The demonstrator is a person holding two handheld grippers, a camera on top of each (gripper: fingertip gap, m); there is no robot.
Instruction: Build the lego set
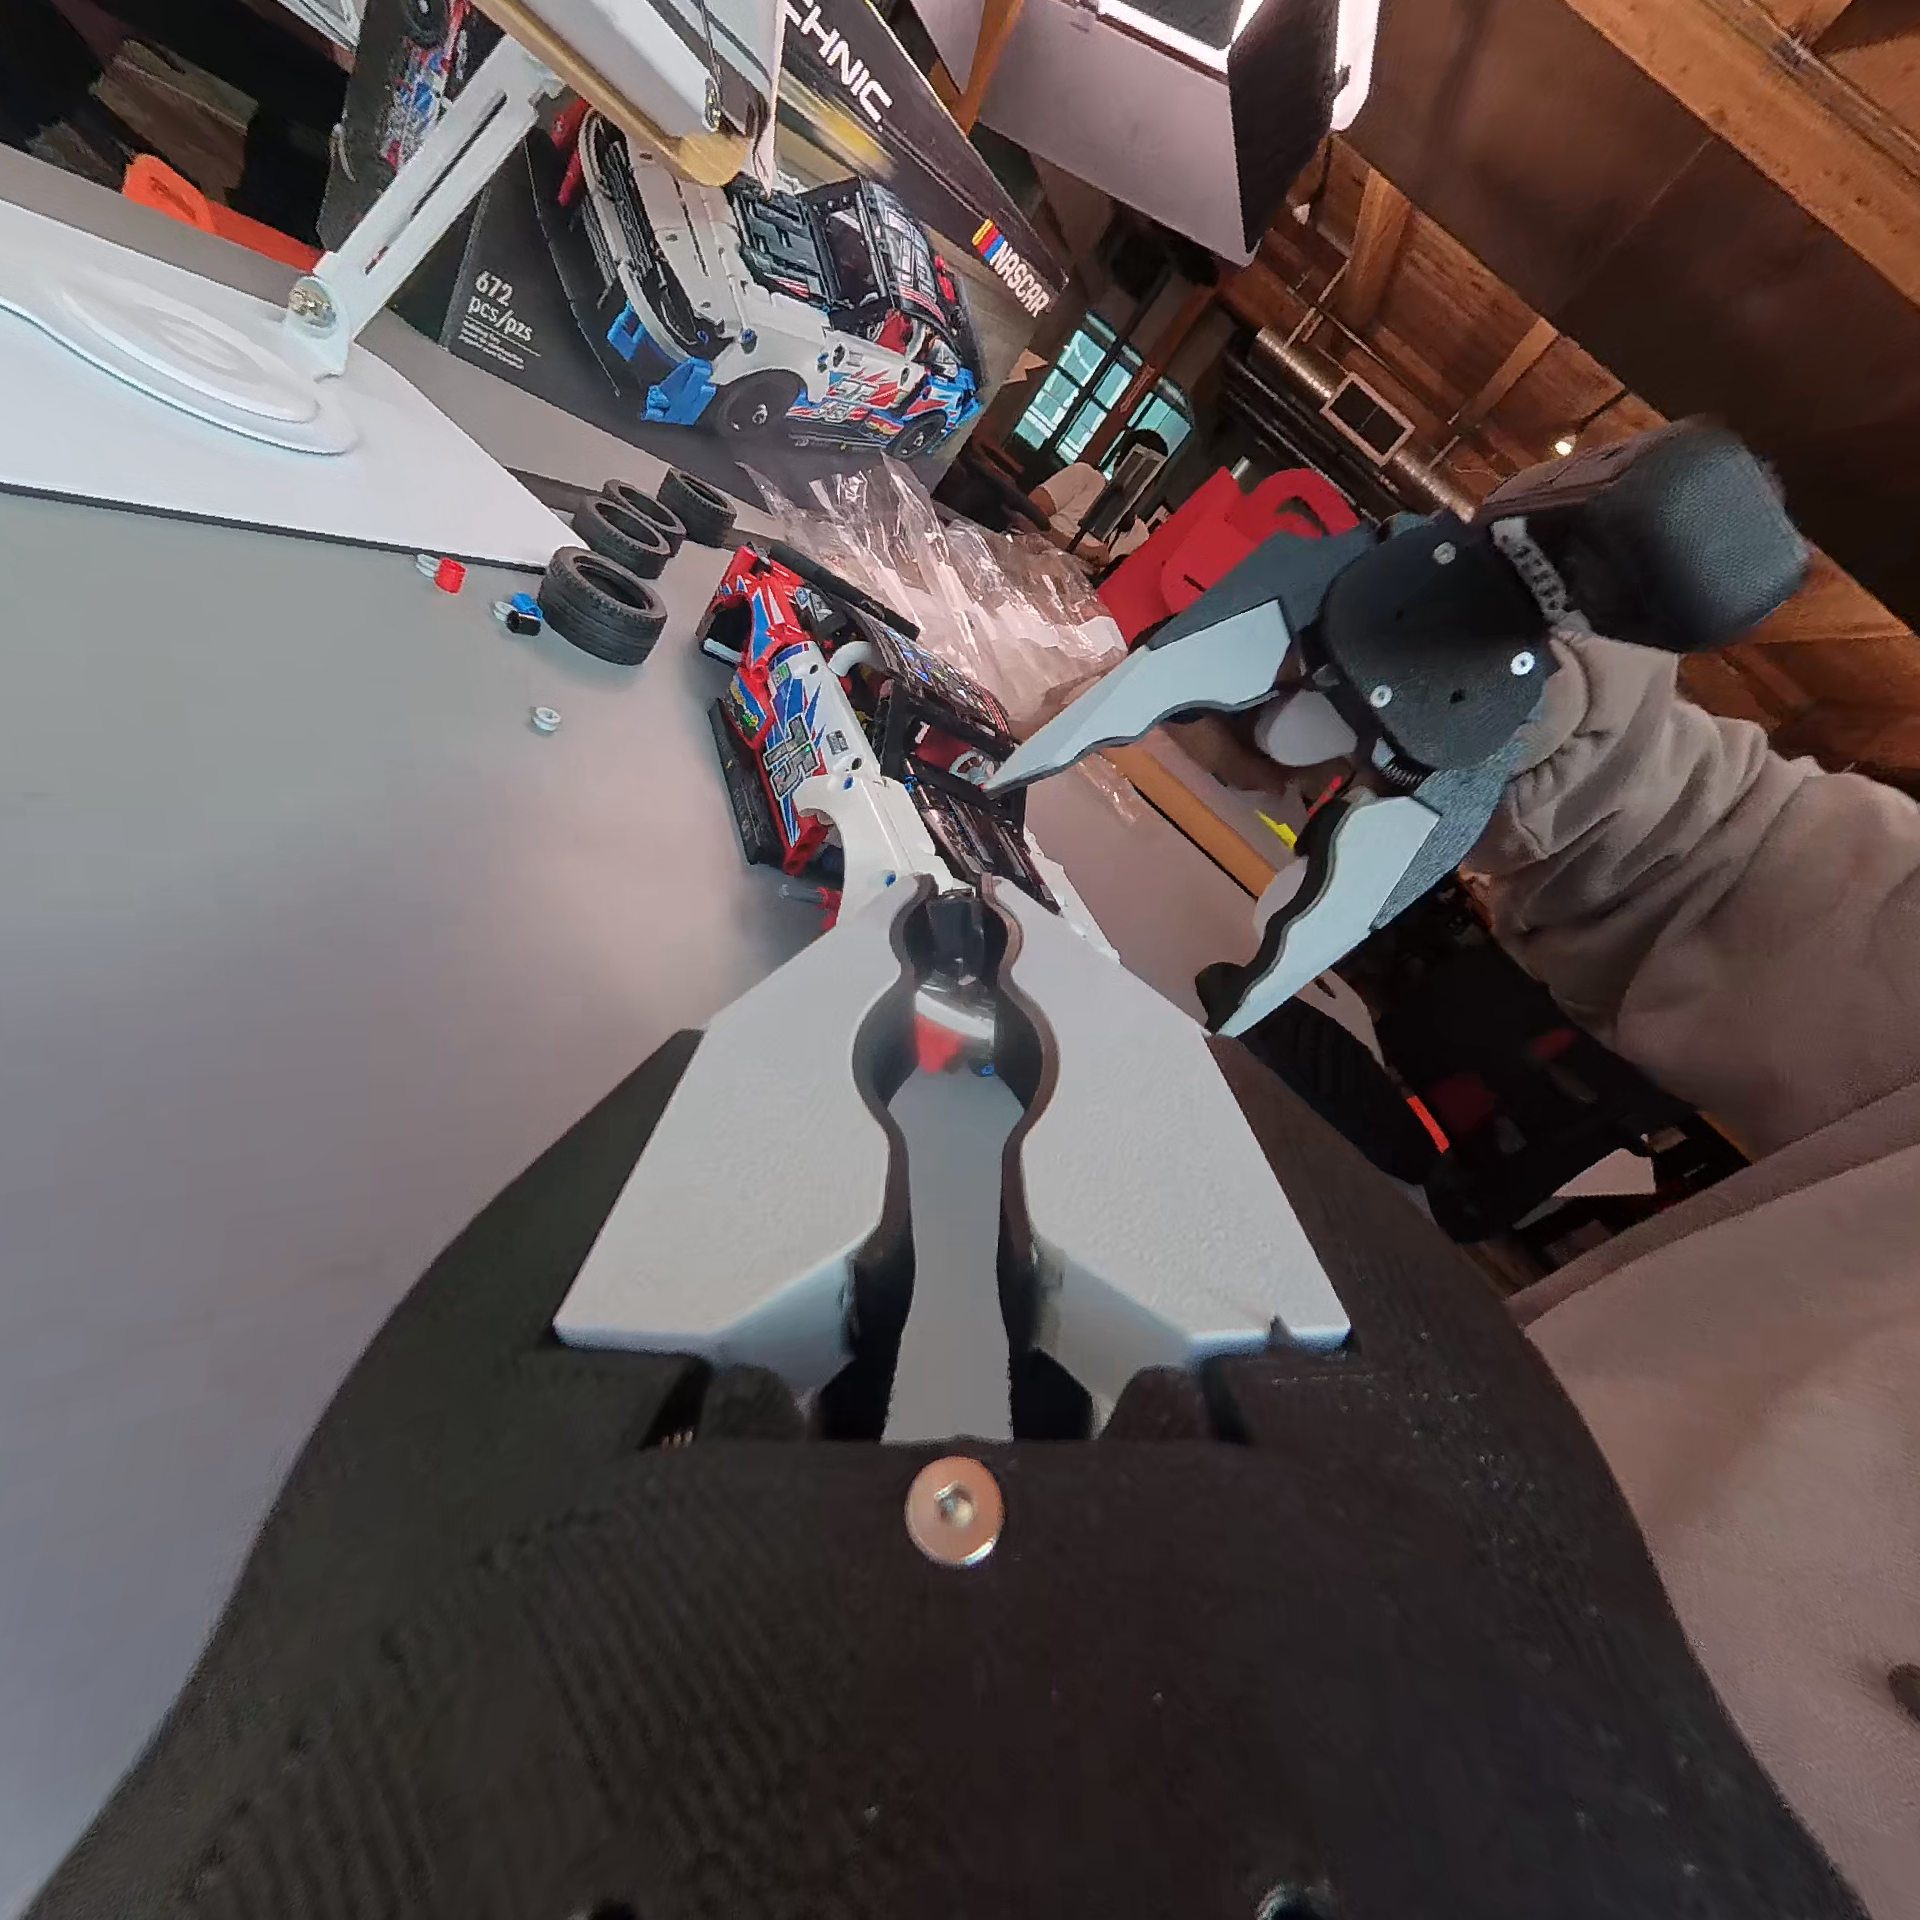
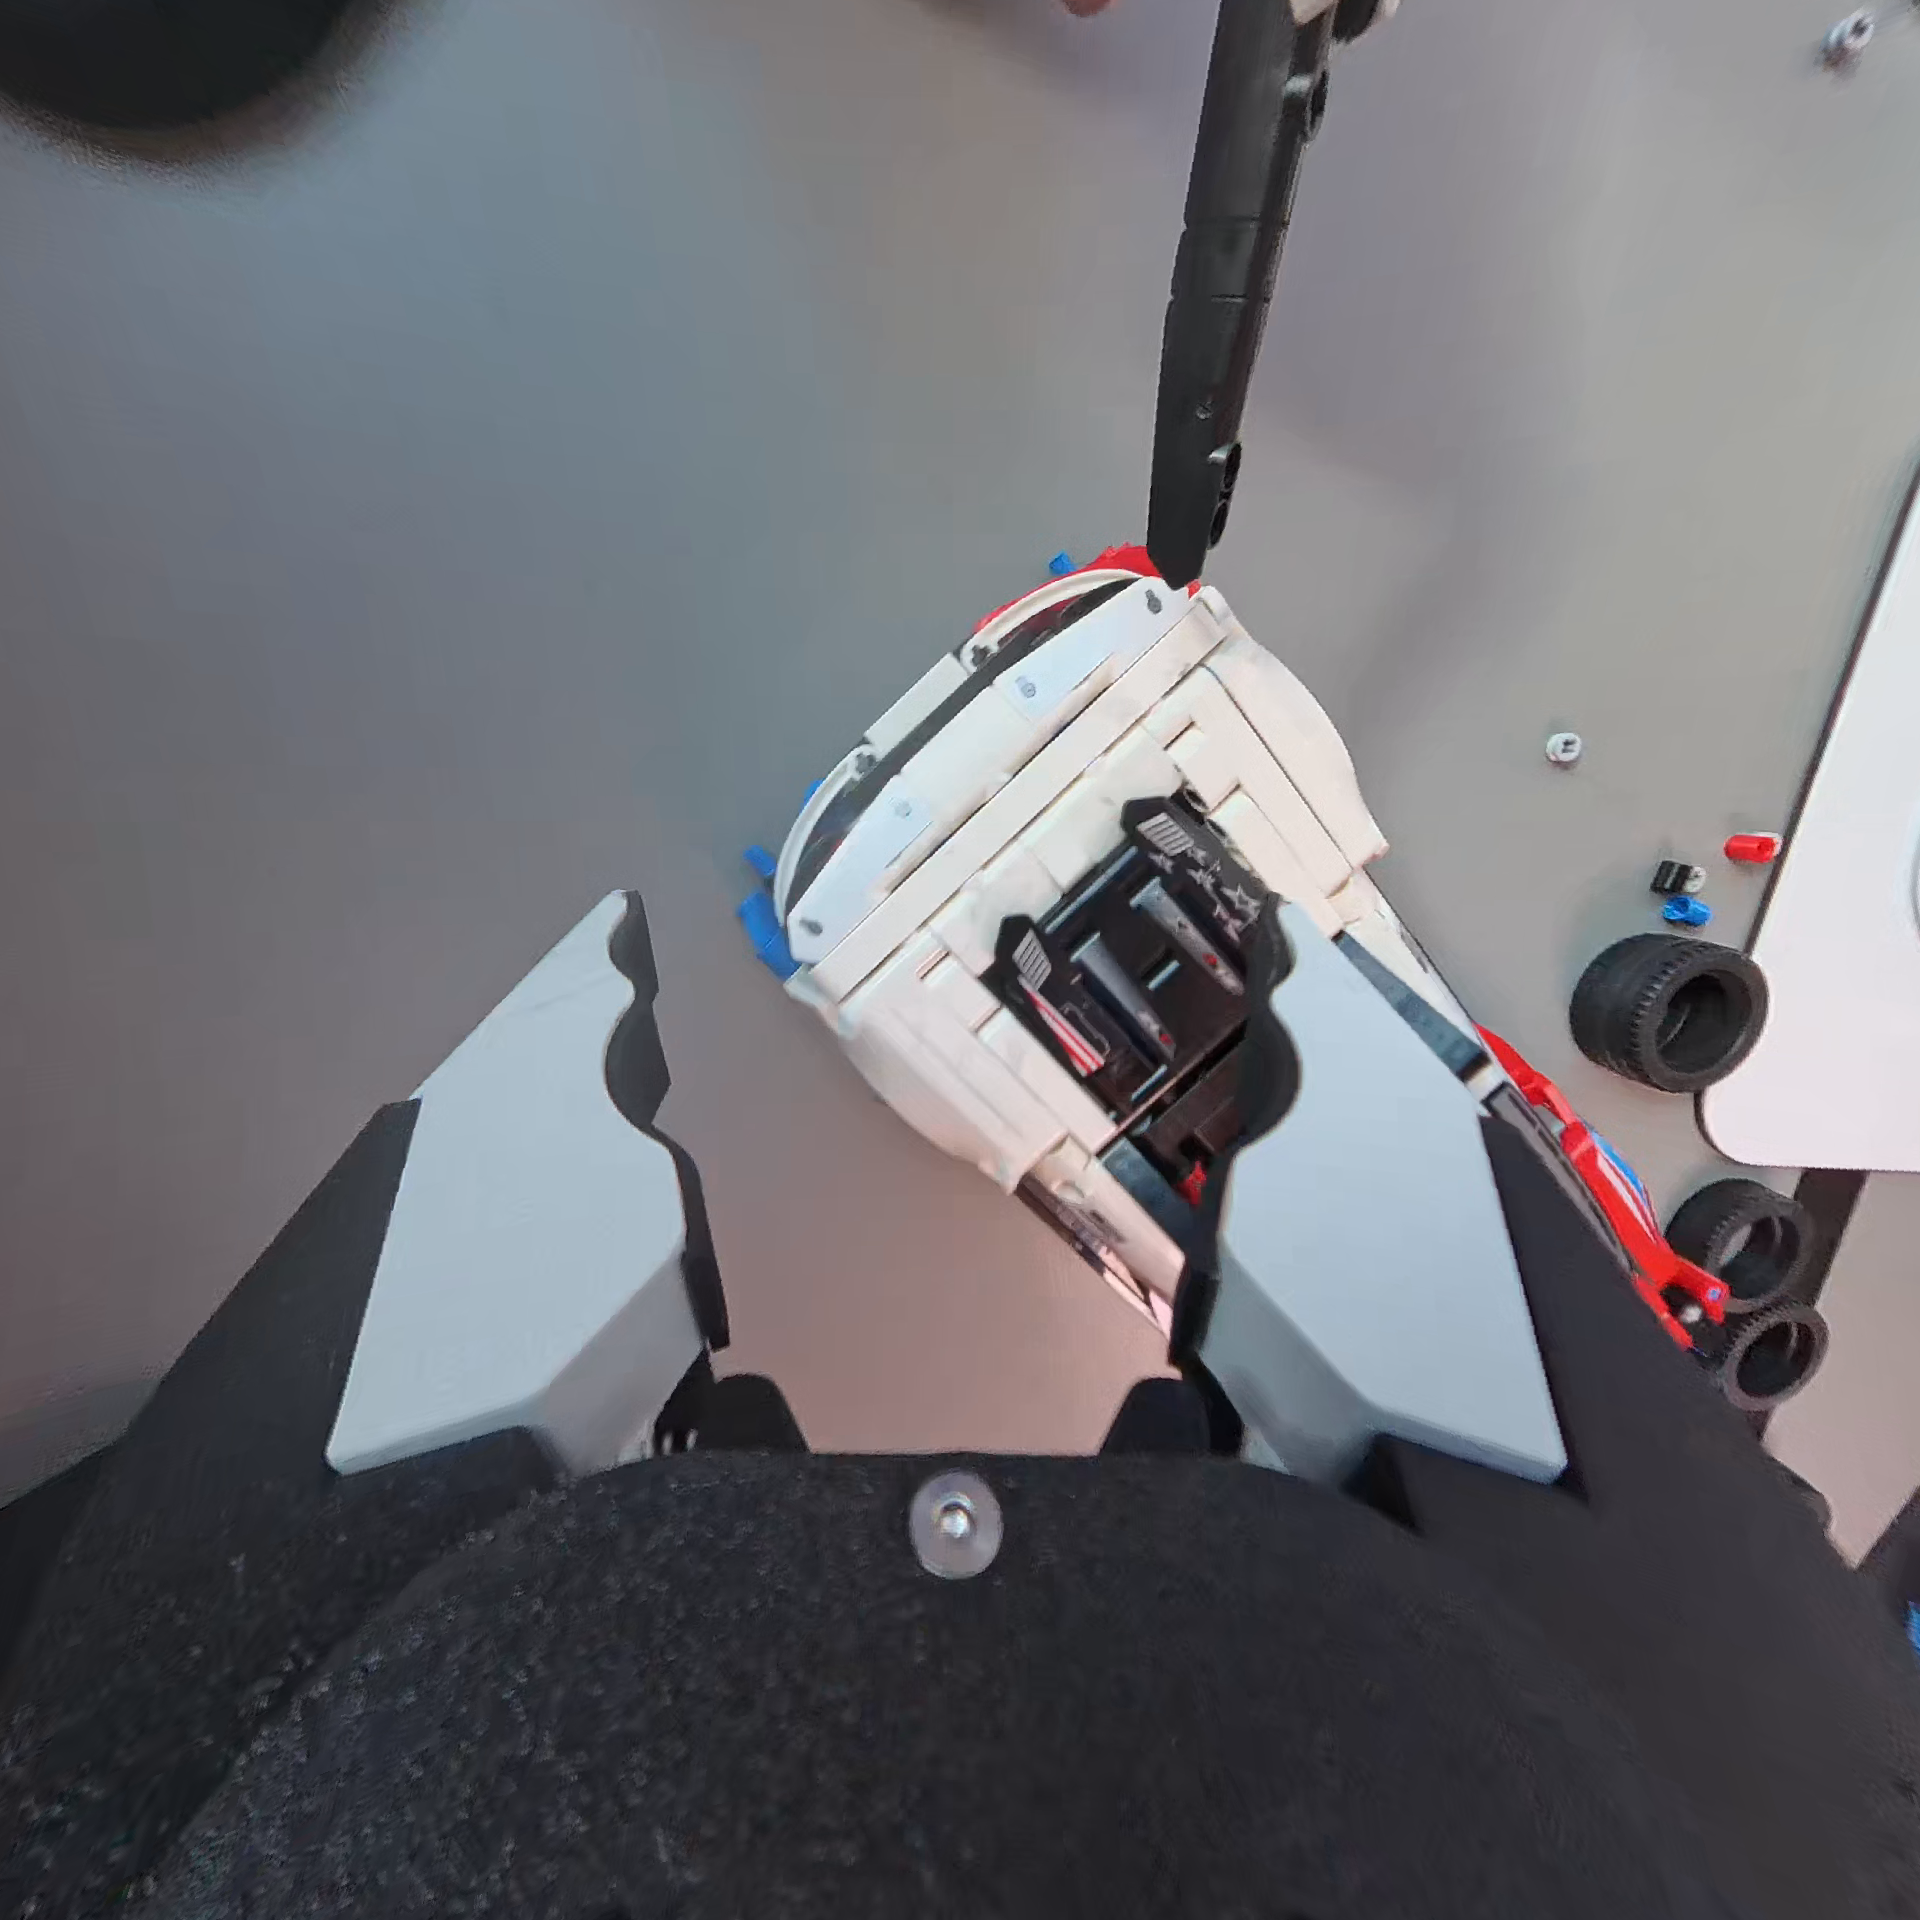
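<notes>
Behind the lego car [image 1: 800, 727] you can see the lego set box [image 1: 644, 260], which carries white brand lettering along its top edge, a small piece-count line at its lower left corner and a striped racing logo at its right end. The car's white side bears a large number decal.

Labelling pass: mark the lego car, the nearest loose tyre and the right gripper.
lego car [image 1: 795, 743], left wrist view, white side panel.
loose tyre [image 1: 603, 605], left wrist view, tread of the nearest one.
right gripper [image 2: 951, 935], right wrist view, midway between its spread fingertips.
</notes>
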